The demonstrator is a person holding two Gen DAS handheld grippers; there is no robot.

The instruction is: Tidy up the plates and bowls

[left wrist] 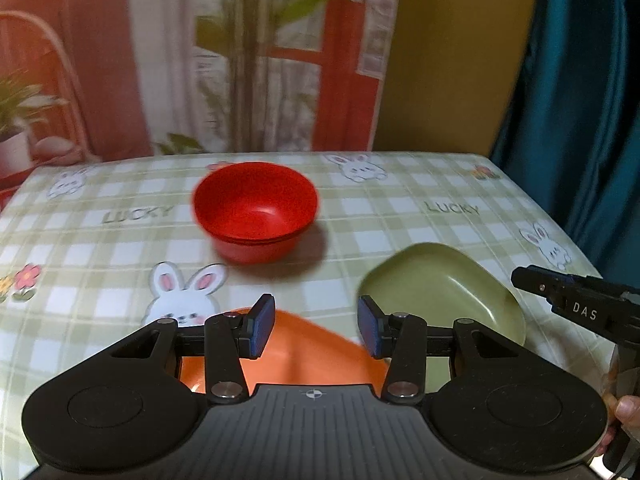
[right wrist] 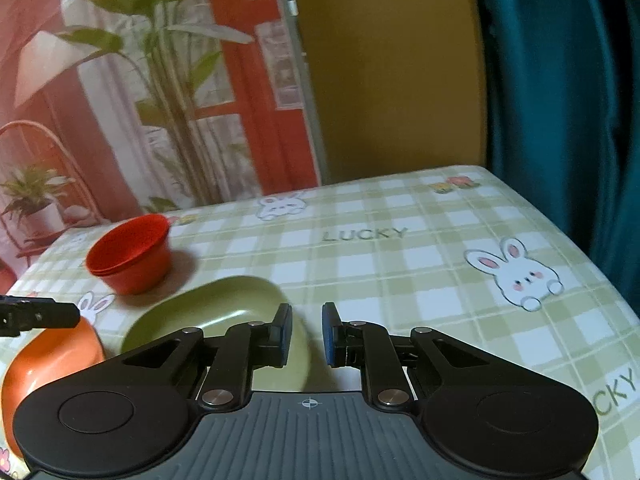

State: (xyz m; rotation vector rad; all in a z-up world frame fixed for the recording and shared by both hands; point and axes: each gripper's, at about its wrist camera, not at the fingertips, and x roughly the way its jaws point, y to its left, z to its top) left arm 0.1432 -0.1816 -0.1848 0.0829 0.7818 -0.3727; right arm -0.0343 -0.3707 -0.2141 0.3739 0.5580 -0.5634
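Note:
A red bowl [left wrist: 256, 210] stands on the checked tablecloth toward the back; its rim looks doubled, like two nested bowls. It shows at left in the right wrist view [right wrist: 130, 258]. An orange plate [left wrist: 308, 354] lies under my left gripper [left wrist: 316, 326], which is open and empty above it. A green plate [left wrist: 440, 292] lies to its right, also seen in the right wrist view [right wrist: 212, 316]. My right gripper [right wrist: 306, 334] is open and empty, its left finger over the green plate's right edge. The orange plate [right wrist: 52, 352] shows at lower left there.
The table [right wrist: 400, 264] carries a green-checked cloth with rabbits and "LUCKY" print. A printed backdrop with plants hangs behind it and a teal curtain [right wrist: 560, 80] on the right. The right gripper's tip [left wrist: 568, 300] shows at the left view's right edge.

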